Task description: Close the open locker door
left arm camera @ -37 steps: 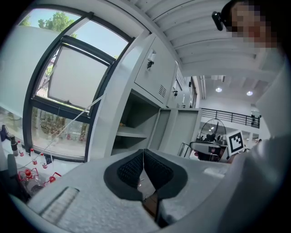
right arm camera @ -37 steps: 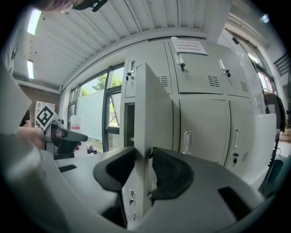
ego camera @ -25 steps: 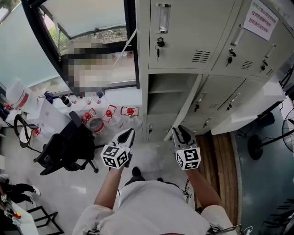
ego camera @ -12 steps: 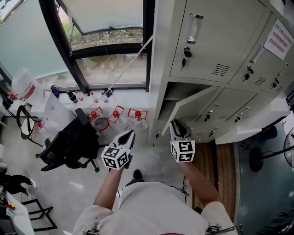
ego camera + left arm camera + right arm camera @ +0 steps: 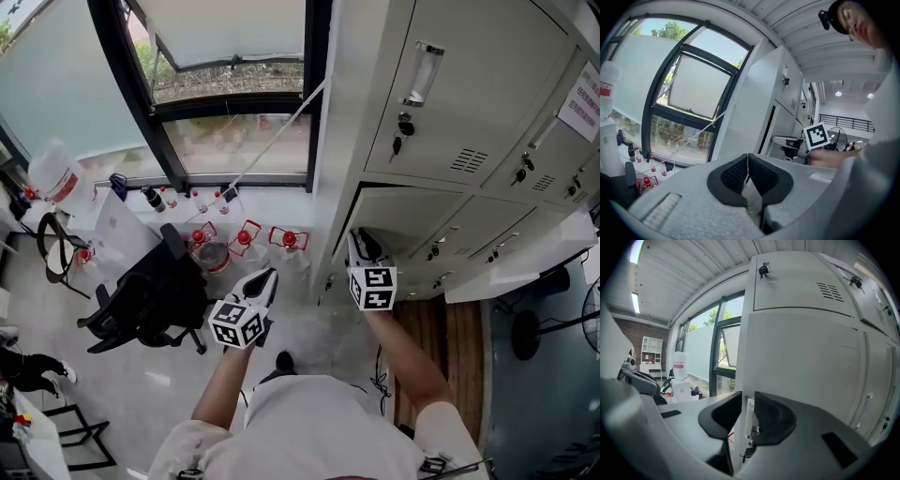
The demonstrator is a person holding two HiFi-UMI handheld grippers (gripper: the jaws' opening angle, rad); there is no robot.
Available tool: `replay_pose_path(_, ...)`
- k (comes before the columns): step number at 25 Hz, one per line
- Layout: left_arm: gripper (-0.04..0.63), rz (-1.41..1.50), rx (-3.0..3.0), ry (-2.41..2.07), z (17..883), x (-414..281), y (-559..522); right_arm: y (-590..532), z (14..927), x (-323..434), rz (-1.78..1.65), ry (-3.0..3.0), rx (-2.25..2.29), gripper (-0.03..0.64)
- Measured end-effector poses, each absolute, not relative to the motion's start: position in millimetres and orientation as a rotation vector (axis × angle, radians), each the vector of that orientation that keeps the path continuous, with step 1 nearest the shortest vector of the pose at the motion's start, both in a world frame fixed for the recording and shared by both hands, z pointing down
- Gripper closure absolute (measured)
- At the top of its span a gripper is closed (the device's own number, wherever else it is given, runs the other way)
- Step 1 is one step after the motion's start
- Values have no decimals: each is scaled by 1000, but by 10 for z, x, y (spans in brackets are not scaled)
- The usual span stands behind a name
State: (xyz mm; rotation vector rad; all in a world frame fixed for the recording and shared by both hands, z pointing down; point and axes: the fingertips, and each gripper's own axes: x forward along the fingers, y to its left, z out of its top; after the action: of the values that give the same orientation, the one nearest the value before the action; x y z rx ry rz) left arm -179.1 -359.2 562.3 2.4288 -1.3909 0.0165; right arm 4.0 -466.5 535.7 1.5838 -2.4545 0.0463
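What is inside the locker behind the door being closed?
Nothing of the interior. The locker door is swung almost flush with the locker bank, and its face covers the compartment; at most a thin dark gap shows at its edge. Any shelf or contents are hidden.

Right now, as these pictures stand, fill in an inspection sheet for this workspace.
Surface: pale floor, wooden strip by the lockers.
Job's things: locker door almost shut.
Clutter: red-capped bottles, office chair.
Grippers: right gripper jaws have just been closing, door's edge between them, pads seemingly on it; left gripper shut, empty.
Cables: thin cord slanting across the window.
Surroundings: window, more lockers.
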Motion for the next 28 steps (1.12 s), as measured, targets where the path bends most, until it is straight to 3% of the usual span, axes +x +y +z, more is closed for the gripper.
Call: replay_pose_path(28, 580, 25, 2418, -1355, 5712, -1949, -3728, -4926, 5361, -28, 44, -2438, 1607, 533)
